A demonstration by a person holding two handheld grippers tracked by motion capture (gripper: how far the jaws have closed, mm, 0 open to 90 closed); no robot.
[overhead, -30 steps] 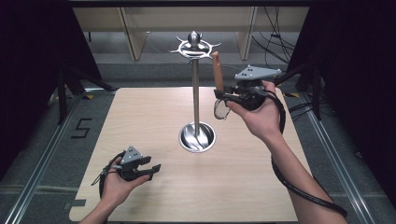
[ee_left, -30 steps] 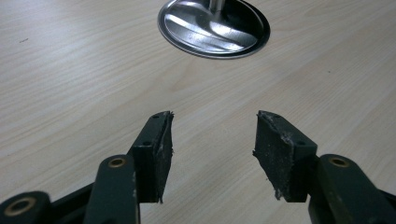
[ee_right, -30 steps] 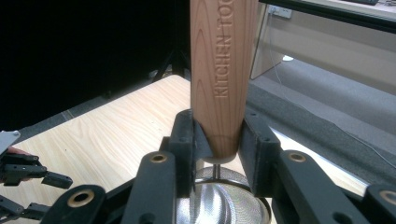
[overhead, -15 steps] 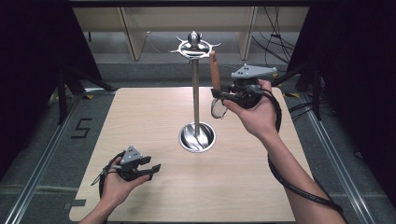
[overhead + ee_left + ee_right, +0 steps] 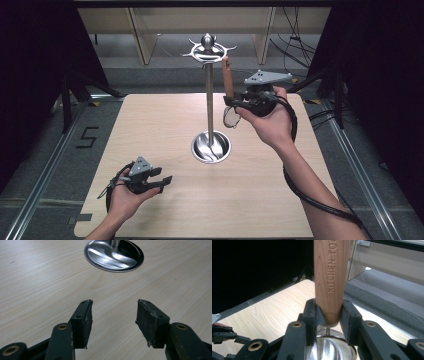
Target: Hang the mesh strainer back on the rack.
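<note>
Wooden-handled strainer (image 5: 228,80), pinched in the right gripper (image 5: 235,102), is nearing the stand's hooks (image 5: 209,50) at 12 o'clock and risking a snag; left gripper (image 5: 159,181) is resting open.

The table (image 5: 150,130) is pale wood-grain board, smooth and matt, its fine streaks plain across the left gripper view. The stand (image 5: 210,105) at the frame's centre is polished metal; its round base (image 5: 113,255) is mirror-glossy with bright streaked reflections. The strainer (image 5: 332,290) at the centre of the right gripper view has a reddish, smooth wooden handle with letters pressed into the grain and a fine, shiny metal mesh bowl (image 5: 334,347) at the bottom. The left gripper (image 5: 113,317) is matt black, its pads (image 5: 150,320) rough, scuffed and frayed at the edges; the right gripper (image 5: 329,320) shows brass-coloured rivets.
</note>
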